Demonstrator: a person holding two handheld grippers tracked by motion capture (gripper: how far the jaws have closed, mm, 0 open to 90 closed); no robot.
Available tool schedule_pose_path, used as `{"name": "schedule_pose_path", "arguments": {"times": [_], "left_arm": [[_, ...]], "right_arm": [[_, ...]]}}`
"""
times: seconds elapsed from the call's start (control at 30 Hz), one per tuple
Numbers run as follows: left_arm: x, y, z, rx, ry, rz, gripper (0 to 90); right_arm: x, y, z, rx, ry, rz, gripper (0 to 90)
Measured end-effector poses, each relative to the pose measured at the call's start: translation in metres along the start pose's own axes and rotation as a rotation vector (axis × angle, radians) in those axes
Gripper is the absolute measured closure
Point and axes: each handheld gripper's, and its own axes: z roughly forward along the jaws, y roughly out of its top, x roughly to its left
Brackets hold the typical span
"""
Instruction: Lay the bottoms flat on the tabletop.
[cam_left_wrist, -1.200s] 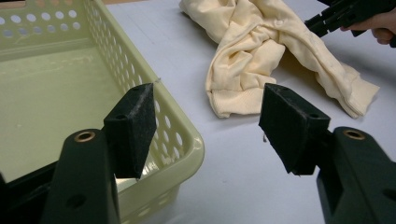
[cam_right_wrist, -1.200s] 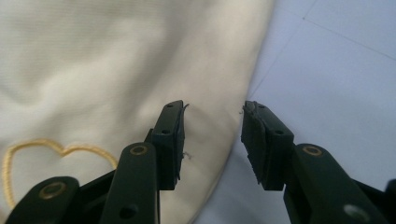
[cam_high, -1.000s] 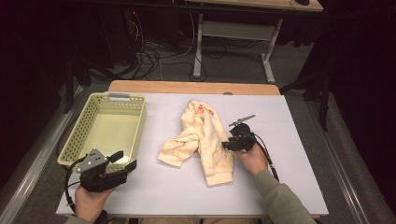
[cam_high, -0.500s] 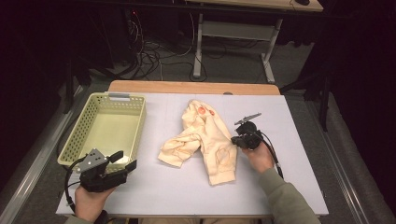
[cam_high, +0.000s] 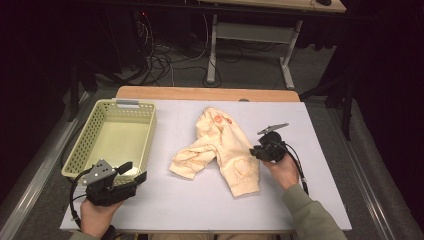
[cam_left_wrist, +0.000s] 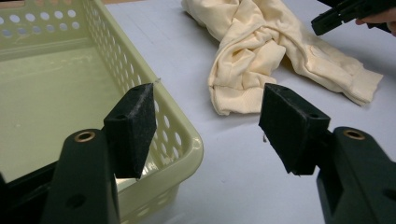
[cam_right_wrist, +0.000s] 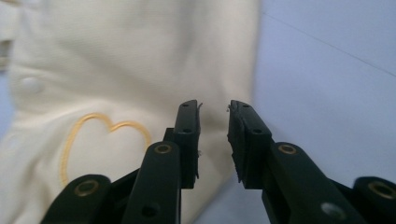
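Note:
A crumpled cream garment (cam_high: 220, 150) with an orange heart outline (cam_right_wrist: 93, 135) lies mid-table. My right gripper (cam_high: 256, 151) hovers at the garment's right edge, pointing left at it. In the right gripper view its jaws (cam_right_wrist: 215, 112) stand a narrow gap apart over the cloth (cam_right_wrist: 116, 70); they have just been opening and hold nothing. My left gripper (cam_high: 134, 171) is open wide at the near right corner of the yellow-green basket (cam_high: 82, 150). In the left gripper view its jaws (cam_left_wrist: 210, 126) frame the basket rim (cam_left_wrist: 187, 135) and the garment (cam_left_wrist: 261, 51) beyond.
The perforated basket stands at the table's left with nothing visible in it. The white table cover (cam_high: 200, 205) is bare in front of the garment. A wooden edge (cam_high: 200, 93) runs along the far side, with cables and a desk frame beyond. The right gripper (cam_left_wrist: 336, 14) appears far off.
The right gripper shifted slightly to the right along the garment's edge. The left hand and the garment stayed put.

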Motion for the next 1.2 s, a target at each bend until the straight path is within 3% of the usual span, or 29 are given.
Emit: {"name": "schedule_pose_path", "arguments": {"times": [0.2,0.37,0.43,0.5,0.53,0.8,0.93,1.1,1.2], "left_arm": [[0.0,0.0,0.0,0.003,0.0,0.002,35.2],[0.0,0.0,0.0,0.003,0.0,0.002,35.2],[-0.001,0.0,0.001,0.003,0.0,0.002,35.3],[-0.001,0.0,0.001,0.003,0.0,0.002,35.3],[-0.001,0.0,0.001,0.003,-0.001,0.002,35.3],[-0.001,0.0,0.001,0.005,-0.002,0.004,35.4],[-0.002,0.0,0.002,0.005,-0.003,0.005,35.6],[-0.004,0.0,0.002,0.005,-0.004,0.007,35.6],[-0.004,0.0,0.002,0.006,-0.005,0.007,35.6]], "right_arm": [[-0.016,-0.007,-0.005,-0.006,-0.018,0.052,65.4],[-0.006,-0.009,-0.011,-0.048,0.004,0.036,62.2],[0.0,-0.01,-0.017,-0.063,0.023,0.025,68.7],[0.008,-0.013,-0.022,-0.071,0.044,0.003,84.8],[0.011,-0.014,-0.024,-0.066,0.05,-0.006,88.8],[0.028,-0.036,-0.026,-0.012,0.078,-0.034,90.0],[0.031,-0.047,-0.02,0.012,0.078,-0.036,90.0],[0.029,-0.049,-0.023,0.031,0.098,-0.058,90.0],[0.03,-0.05,-0.025,0.032,0.087,-0.072,90.0]]}}
